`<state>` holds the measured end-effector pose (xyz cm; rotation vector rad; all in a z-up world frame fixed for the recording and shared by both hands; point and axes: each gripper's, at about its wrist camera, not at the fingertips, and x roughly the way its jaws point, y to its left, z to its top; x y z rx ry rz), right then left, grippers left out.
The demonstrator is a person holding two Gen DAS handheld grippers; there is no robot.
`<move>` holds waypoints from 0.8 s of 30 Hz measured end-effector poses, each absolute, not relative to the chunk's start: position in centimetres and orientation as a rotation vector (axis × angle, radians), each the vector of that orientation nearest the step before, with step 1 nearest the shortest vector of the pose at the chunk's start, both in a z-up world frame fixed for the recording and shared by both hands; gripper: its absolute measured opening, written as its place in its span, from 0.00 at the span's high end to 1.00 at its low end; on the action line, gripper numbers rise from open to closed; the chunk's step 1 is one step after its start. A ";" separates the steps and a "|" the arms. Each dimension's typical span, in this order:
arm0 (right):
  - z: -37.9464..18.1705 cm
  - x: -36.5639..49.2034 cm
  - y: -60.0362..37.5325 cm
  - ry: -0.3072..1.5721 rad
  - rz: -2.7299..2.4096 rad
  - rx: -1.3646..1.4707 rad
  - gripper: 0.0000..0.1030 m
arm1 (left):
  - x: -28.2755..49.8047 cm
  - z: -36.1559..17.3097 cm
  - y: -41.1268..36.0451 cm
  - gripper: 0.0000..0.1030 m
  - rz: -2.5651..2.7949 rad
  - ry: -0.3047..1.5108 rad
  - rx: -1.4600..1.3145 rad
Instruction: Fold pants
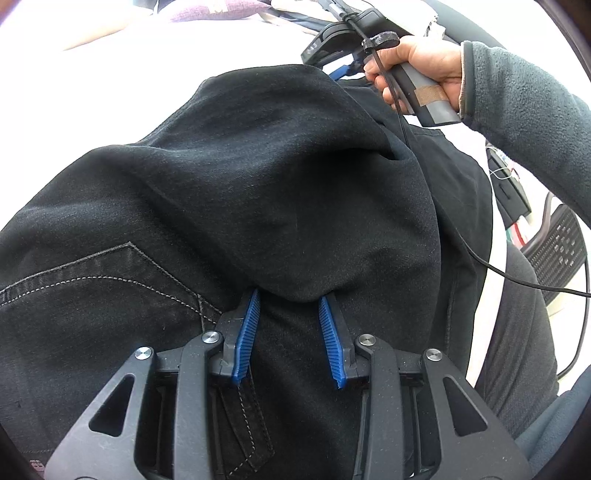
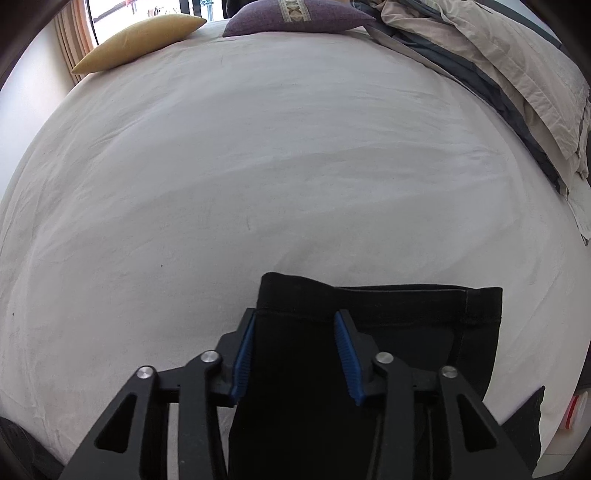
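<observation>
The pants (image 1: 258, 177) are black denim with pale stitching around a back pocket, lying on the bed (image 2: 258, 155) near its front edge. One leg is folded over in a soft hump. The left gripper (image 1: 288, 299) pinches this fold. The right gripper (image 2: 297, 317) is narrow, clamped on a leg near its hem. The sheet is pale; a yellow pillow (image 2: 140, 40) and a purple pillow (image 2: 295, 16) lie at the far edge.

Hidden and cut off

The left gripper (image 1: 290, 299) has its fingertips buried under a raised fold of the black pants (image 1: 236, 177) — grip unclear; the right gripper (image 2: 295, 317) has cloth covering its jaw gap, and the pants run off both frames' lower edges.
</observation>
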<state>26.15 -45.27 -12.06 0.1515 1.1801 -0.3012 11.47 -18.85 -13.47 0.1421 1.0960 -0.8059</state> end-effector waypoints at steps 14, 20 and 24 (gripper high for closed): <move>-0.2 16.4 -54.6 0.777 -0.283 0.464 0.84 | 13.2 -12.8 -16.1 0.69 -0.782 1.135 0.079; 1.5 4.6 -60.4 0.566 -0.349 0.624 0.85 | 14.4 -12.7 -15.2 0.69 -0.760 1.180 -0.016; -3.8 -2.4 -63.4 0.556 -0.451 0.791 0.84 | 14.6 -12.5 -15.0 0.69 -0.744 1.184 0.007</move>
